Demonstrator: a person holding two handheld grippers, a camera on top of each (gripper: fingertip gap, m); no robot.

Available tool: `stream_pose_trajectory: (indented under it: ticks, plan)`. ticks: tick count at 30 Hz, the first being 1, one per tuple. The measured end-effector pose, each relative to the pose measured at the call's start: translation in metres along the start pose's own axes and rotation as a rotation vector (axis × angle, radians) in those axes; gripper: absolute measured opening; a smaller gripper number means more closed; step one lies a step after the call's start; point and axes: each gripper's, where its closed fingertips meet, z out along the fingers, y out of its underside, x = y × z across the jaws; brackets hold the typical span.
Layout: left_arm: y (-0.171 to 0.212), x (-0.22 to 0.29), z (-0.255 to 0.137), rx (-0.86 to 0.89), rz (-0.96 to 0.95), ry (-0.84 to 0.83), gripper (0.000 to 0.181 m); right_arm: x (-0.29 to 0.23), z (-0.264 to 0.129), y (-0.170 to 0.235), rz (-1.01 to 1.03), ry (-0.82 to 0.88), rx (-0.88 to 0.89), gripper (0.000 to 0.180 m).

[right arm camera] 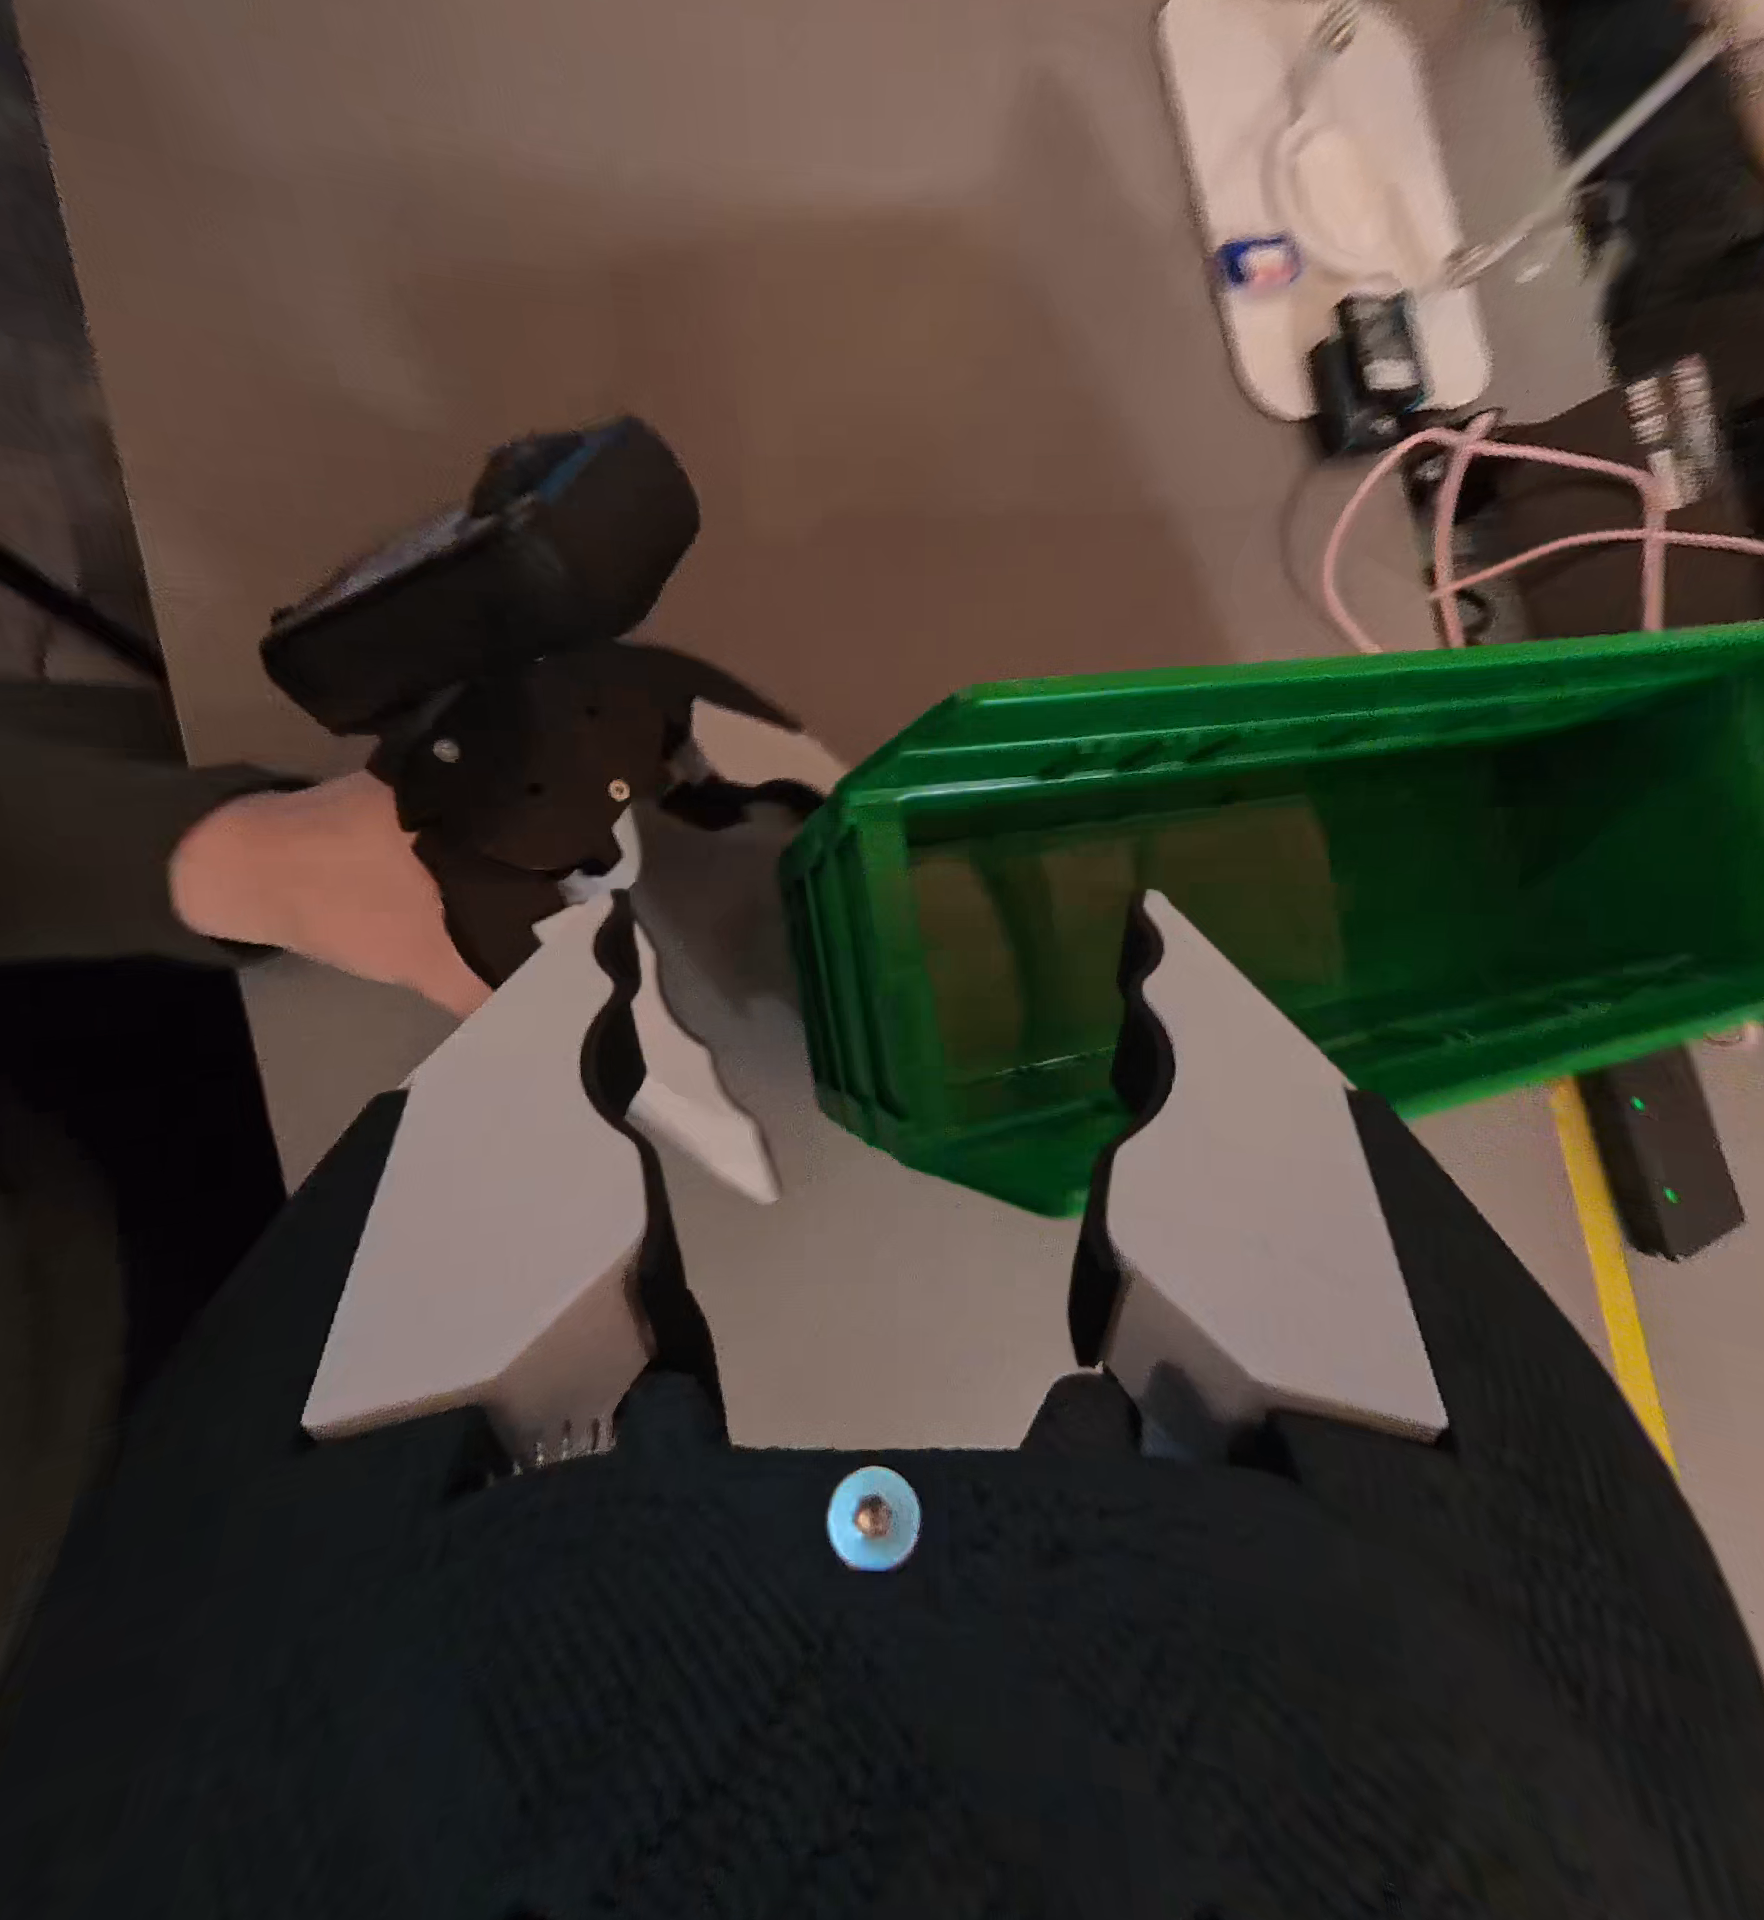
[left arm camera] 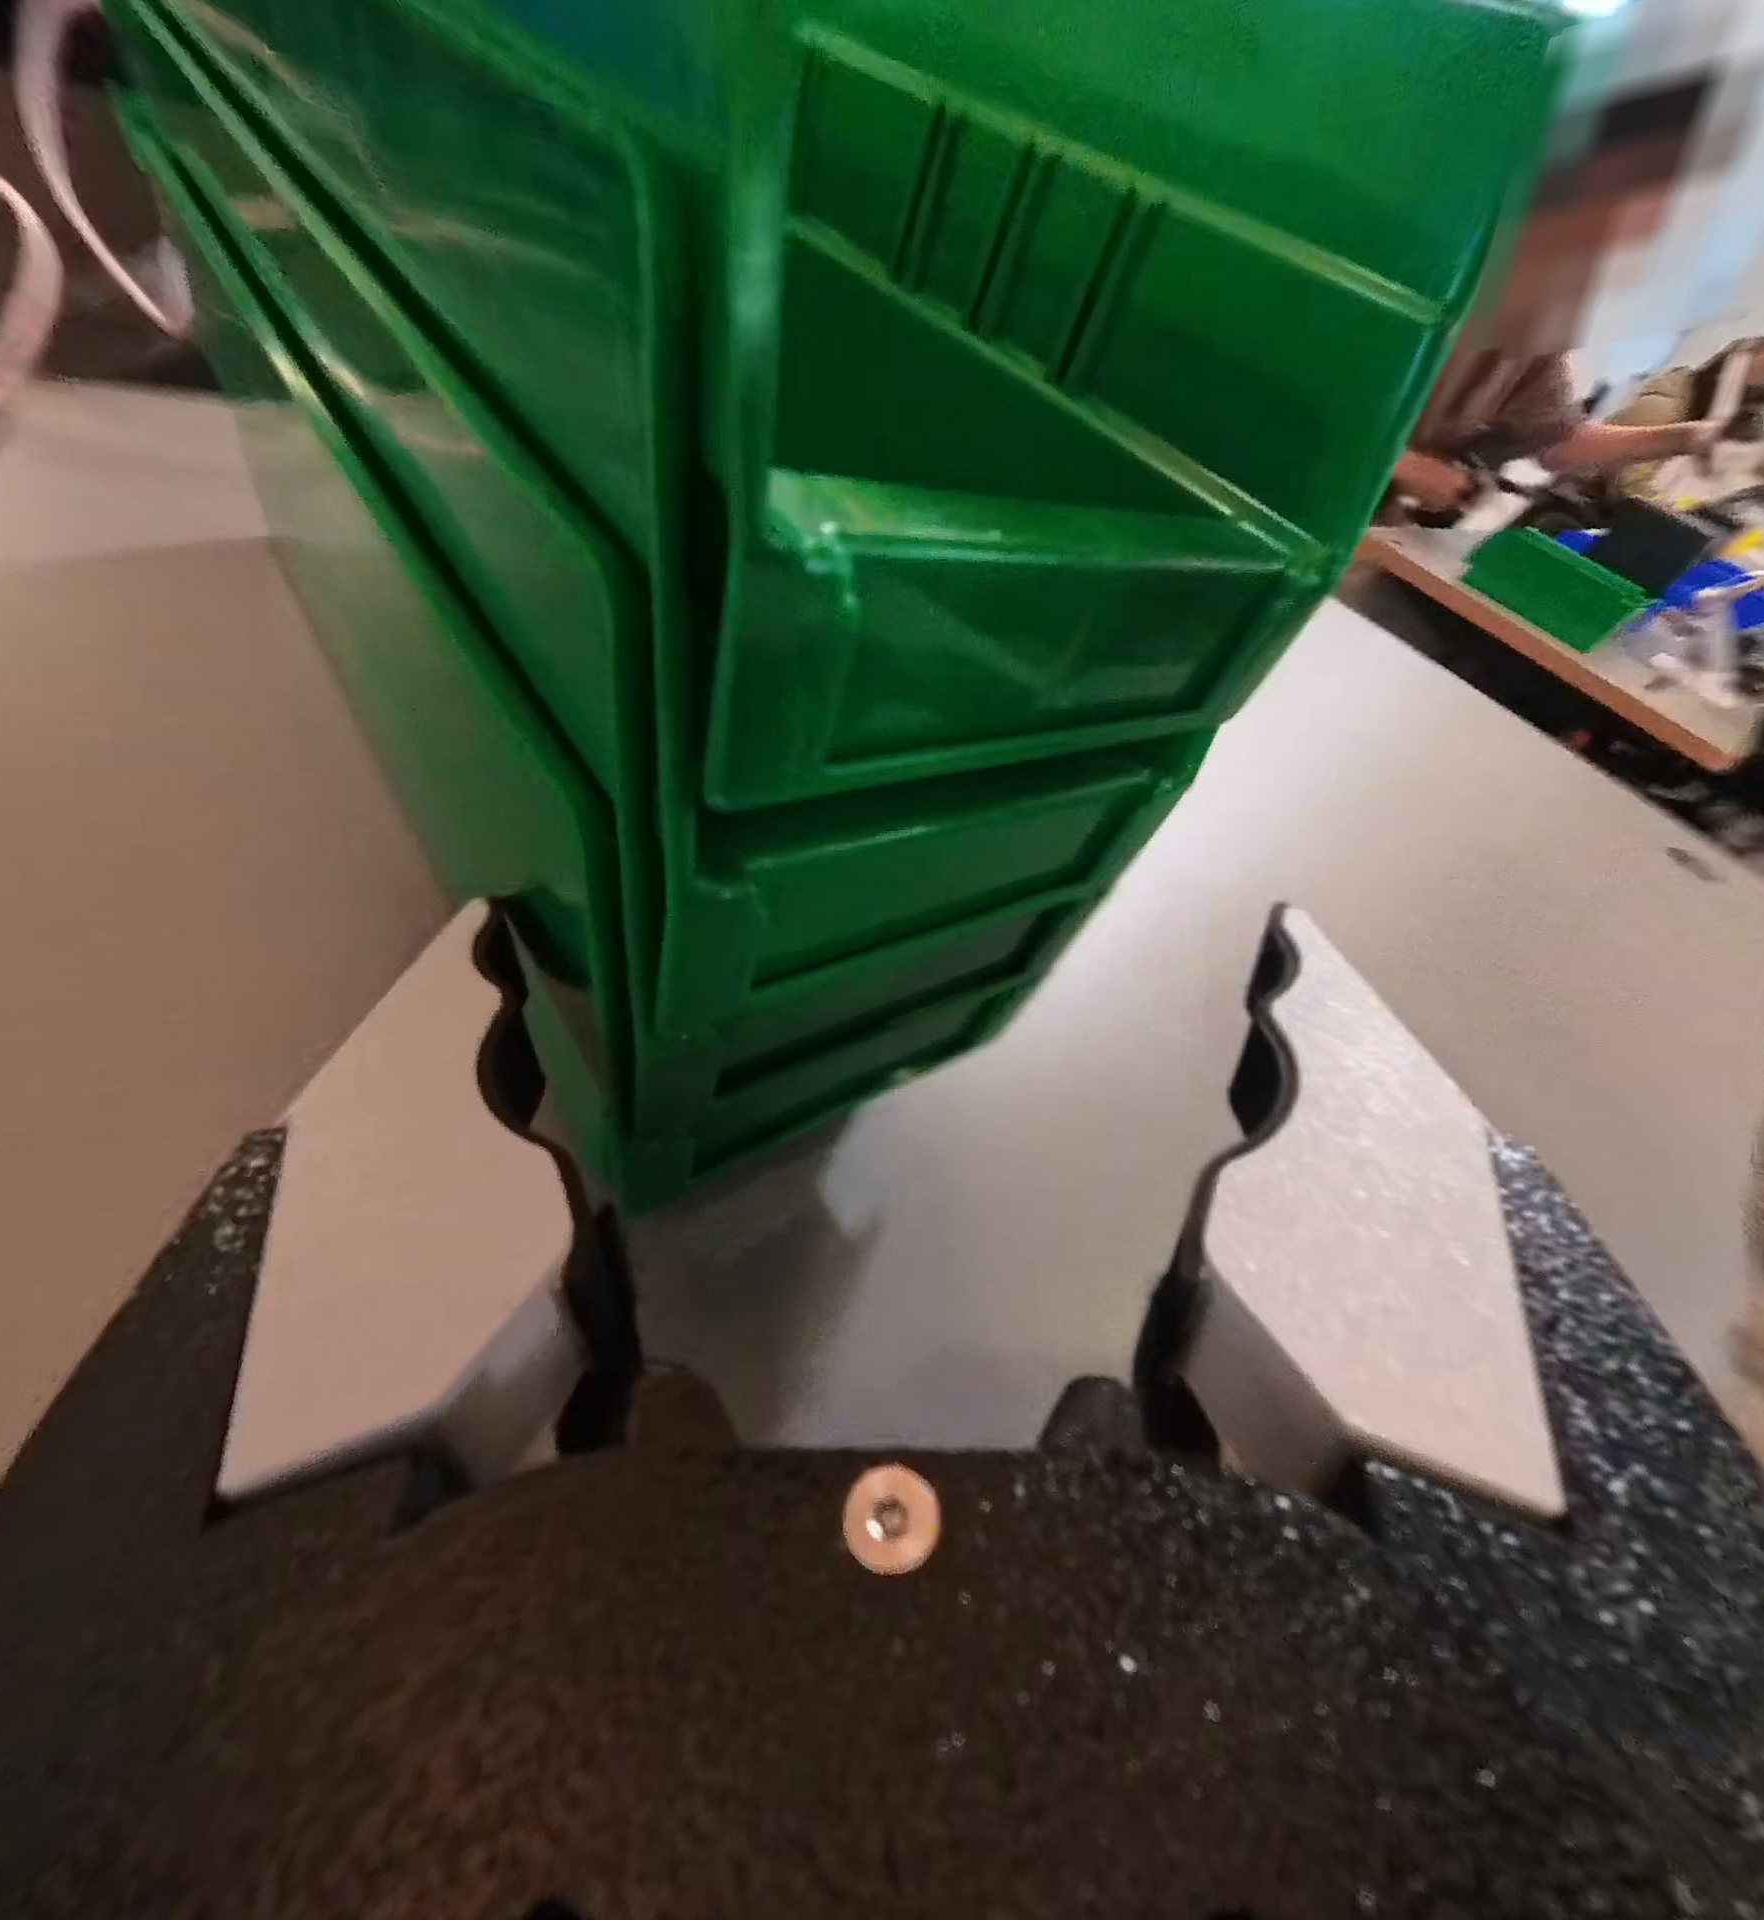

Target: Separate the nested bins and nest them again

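A stack of several nested green bins [left arm camera: 857, 644] stands on the grey table [left arm camera: 1377, 935] close in front of my left gripper [left arm camera: 888, 935]. The left gripper is open and its left finger [left arm camera: 421, 1195] lies against the stack's lower corner. In the right wrist view the green bins [right arm camera: 1377, 894] are seen from above, with the open top towards the camera. My right gripper [right arm camera: 883, 914] is open and hovers above the stack's near end, holding nothing. The left gripper [right arm camera: 753, 966], held by a hand [right arm camera: 306, 883], sits at the stack's left end.
A white device [right arm camera: 1314, 187], pink cables [right arm camera: 1543, 540] and a black power strip [right arm camera: 1667, 1164] lie at the right, beside a yellow line [right arm camera: 1605, 1278]. The table's edge [right arm camera: 130, 520] runs down the left. A farther table [left arm camera: 1543, 644] holds green and blue bins, with people behind it.
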Motion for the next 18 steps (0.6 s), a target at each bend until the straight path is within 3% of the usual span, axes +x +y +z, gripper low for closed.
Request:
stream_pose_trajectory:
  ticks: [3, 5, 8, 10, 18]
  plan:
    - [0.009, 0.017, -0.011, -0.161, -0.186, 0.165, 0.159, 0.030, -0.027, -0.009, 0.086, 0.093, 0.109, 0.100]
    - [0.003, 0.011, -0.028, -0.196, -0.177, 0.174, 0.157, 0.055, -0.042, -0.013, 0.176, 0.180, 0.186, 0.116]
    - [-0.028, -0.020, -0.057, -0.067, -0.131, 0.093, 0.154, 0.086, -0.051, -0.017, 0.347, 0.241, 0.270, 0.139]
    - [-0.050, -0.048, -0.075, 0.064, -0.054, -0.014, 0.152, 0.106, -0.047, -0.018, 0.452, 0.263, 0.275, 0.144]
    - [-0.084, -0.098, -0.121, 0.244, 0.253, -0.399, 0.150, 0.156, 0.028, 0.013, 0.854, 0.139, -0.117, 0.153]
